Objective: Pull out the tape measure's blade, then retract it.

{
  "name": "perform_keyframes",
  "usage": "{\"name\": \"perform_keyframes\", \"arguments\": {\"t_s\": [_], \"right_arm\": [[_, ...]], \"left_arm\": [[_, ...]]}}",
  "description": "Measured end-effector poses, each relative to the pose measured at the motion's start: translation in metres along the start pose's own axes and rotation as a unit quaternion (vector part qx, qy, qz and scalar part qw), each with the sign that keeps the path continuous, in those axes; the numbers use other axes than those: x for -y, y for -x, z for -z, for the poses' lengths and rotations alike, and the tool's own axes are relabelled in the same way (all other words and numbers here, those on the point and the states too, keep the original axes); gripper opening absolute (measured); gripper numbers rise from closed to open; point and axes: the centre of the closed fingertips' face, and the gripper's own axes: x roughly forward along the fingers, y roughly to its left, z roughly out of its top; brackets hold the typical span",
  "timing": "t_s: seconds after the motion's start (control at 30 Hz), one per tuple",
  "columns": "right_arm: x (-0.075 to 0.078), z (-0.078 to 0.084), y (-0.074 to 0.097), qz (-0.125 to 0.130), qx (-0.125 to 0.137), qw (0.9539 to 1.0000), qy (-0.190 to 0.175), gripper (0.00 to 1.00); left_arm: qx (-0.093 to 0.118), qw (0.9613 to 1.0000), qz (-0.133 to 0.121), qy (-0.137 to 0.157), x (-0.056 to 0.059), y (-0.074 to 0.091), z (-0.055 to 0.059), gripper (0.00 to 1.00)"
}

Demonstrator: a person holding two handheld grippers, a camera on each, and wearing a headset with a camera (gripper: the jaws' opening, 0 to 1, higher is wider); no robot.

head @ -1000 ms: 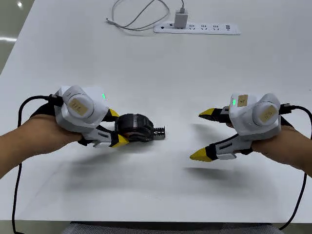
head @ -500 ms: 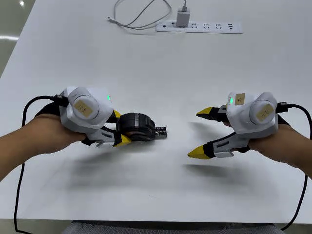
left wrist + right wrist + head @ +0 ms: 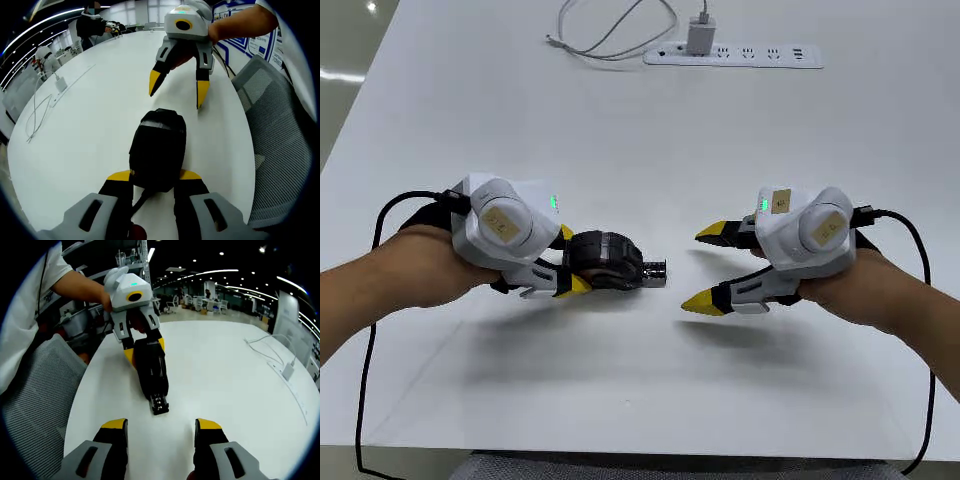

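A black tape measure point(image 3: 605, 261) lies on the white table, its blade tip point(image 3: 655, 270) pointing right. My left gripper point(image 3: 567, 262) is shut on its rear end; in the left gripper view the yellow-tipped jaws clamp the tape measure point(image 3: 158, 149) from both sides. My right gripper point(image 3: 707, 267) stands open a short way to the right of the blade tip, not touching it. In the right gripper view my right gripper point(image 3: 161, 426) has empty jaws, with the tape measure point(image 3: 151, 368) just ahead of them and the left gripper point(image 3: 145, 352) behind it. The right gripper point(image 3: 176, 86) faces the left gripper's camera.
A white power strip point(image 3: 732, 55) with a plugged charger point(image 3: 699, 37) and a looped white cable point(image 3: 610, 32) lies at the table's far edge. Black cables trail from both grippers. The table's near edge point(image 3: 620, 452) runs just below my arms.
My right gripper has moved left toward the tape measure's blade tip, staying open. The left gripper still holds the tape measure, which shifted slightly right.
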Motion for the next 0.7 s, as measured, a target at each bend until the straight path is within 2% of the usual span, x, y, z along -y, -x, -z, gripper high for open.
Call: {"name": "perform_keyframes", "arguments": {"t_s": [0.1, 0.3, 0.4, 0.5, 0.7], "right_arm": [[0.0, -0.002, -0.007, -0.003, 0.004, 1.0, 0.006, 0.46], [0.007, -0.005, -0.018, -0.005, 0.026, 0.9997, -0.003, 0.36], [0.005, -0.007, -0.024, -0.01, 0.034, 0.9994, -0.007, 0.33], [0.002, -0.009, -0.03, -0.013, 0.034, 0.9993, 0.008, 0.28], [-0.003, -0.011, -0.036, -0.018, 0.037, 0.999, 0.015, 0.22]], "left_arm": [[0.0, 1.0, 0.0, -0.002, 0.0, 0.0, 0.0, 0.26], [-0.001, 1.0, 0.001, 0.005, 0.001, -0.001, 0.0, 0.26], [-0.001, 1.0, 0.0, 0.007, 0.001, -0.001, 0.0, 0.26], [-0.001, 1.0, 0.0, 0.007, 0.002, 0.0, 0.0, 0.26], [-0.003, 1.0, 0.003, 0.006, 0.002, -0.001, 0.0, 0.26]]}}
